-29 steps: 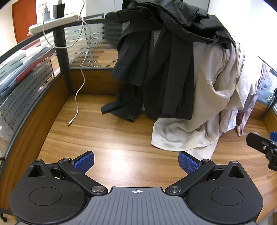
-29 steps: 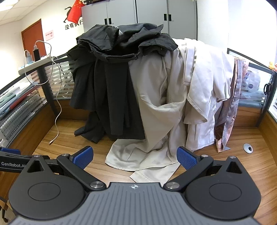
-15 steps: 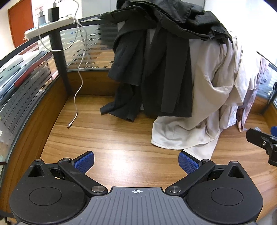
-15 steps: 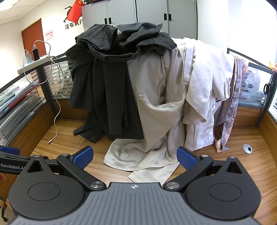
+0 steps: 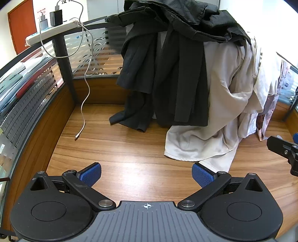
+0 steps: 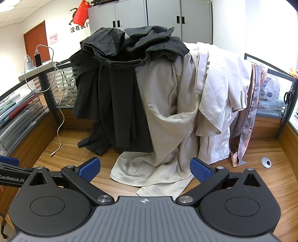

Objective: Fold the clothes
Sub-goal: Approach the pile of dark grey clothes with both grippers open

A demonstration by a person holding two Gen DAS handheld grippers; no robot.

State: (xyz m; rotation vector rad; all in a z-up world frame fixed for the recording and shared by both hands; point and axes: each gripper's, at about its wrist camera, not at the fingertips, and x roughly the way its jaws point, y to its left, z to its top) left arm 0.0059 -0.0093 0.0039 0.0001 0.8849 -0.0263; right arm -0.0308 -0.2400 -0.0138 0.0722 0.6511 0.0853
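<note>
I am looking over a wooden desk with a warm striped grain, closed in by low partitions of frosted glass with dark frames. My left gripper is hovering above bare wood with its blue pads standing wide apart and holding nothing. My right gripper is also spread wide and empty, and the lower edge of the clothes is lying between its fingers in the right wrist view.

The clothes are hanging in a big heap over the back partition and reaching down to the desk. The black garments are sitting on top and on the left side, and one dark end is resting on the wood. The beige garment is draping beside them and spreading onto the desk near my right gripper. A patterned pinkish cloth is hanging at the far right.

A white cable is running down from a power strip on the partition, and its plug is lying on the desk, well apart from the clothes. Behind, I am seeing grey cabinets, a red flag and an orange-brown door. A round cable hole is sitting in the desk at the right.
</note>
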